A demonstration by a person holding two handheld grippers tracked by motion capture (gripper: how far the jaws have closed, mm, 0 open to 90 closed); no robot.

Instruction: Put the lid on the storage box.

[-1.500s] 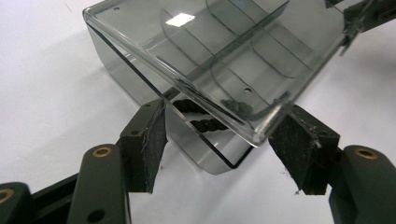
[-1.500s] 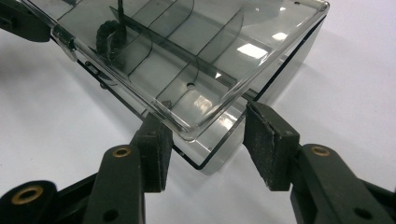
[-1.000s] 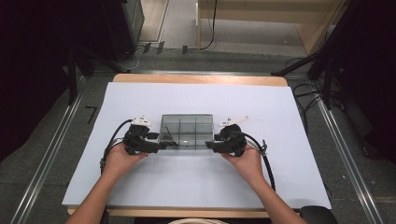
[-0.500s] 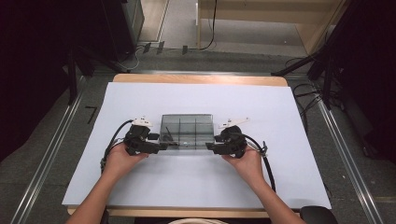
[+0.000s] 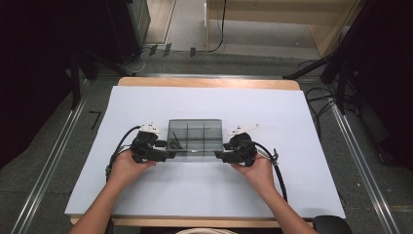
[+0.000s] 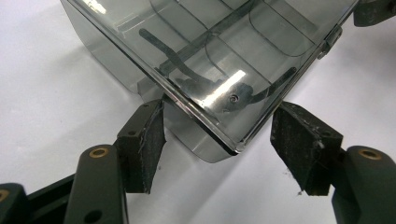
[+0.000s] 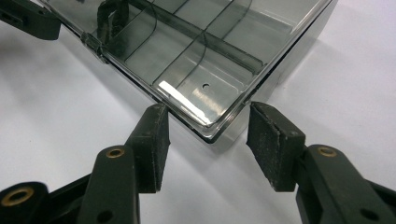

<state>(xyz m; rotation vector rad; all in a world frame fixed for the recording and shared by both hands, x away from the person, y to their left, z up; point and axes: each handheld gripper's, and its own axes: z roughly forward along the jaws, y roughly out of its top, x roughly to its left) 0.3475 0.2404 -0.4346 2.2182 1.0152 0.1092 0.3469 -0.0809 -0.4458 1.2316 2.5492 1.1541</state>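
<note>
Box: smoked clear plastic organiser box [image 5: 195, 138] with inner dividers, lid shut, flat on the white sheet [image 5: 204, 105], near its front middle, between the two grippers.
Box contents: dark thin curved piece [image 6: 187, 74] seen through the lid at the left end; what it is cannot be told.
Left gripper: left gripper [image 5: 164, 155] at the box's near-left corner, held in the left hand [image 5: 127, 168]; in its own view [image 6: 219, 140] the corner pokes in between the jaws.
Left fingers: wide apart, just been opening; left pad [image 6: 148, 140] right at the box edge, contact cannot be told; right pad [image 6: 299, 140] clear of it; no grip.
Right gripper: right gripper [image 5: 222, 157] at the near-right corner, in the right hand [image 5: 255, 170]; in its own view [image 7: 208, 147] the corner sits between the jaws.
Right fingers: parted, just been opening; left pad [image 7: 152, 140] close beside the lid edge, right pad [image 7: 271, 144] with a gap; nothing held.
Sheet: covers most of the wooden table [image 5: 209, 83].
Cables: one black cable [image 5: 122, 141] loops off each gripper toward the person.
</note>
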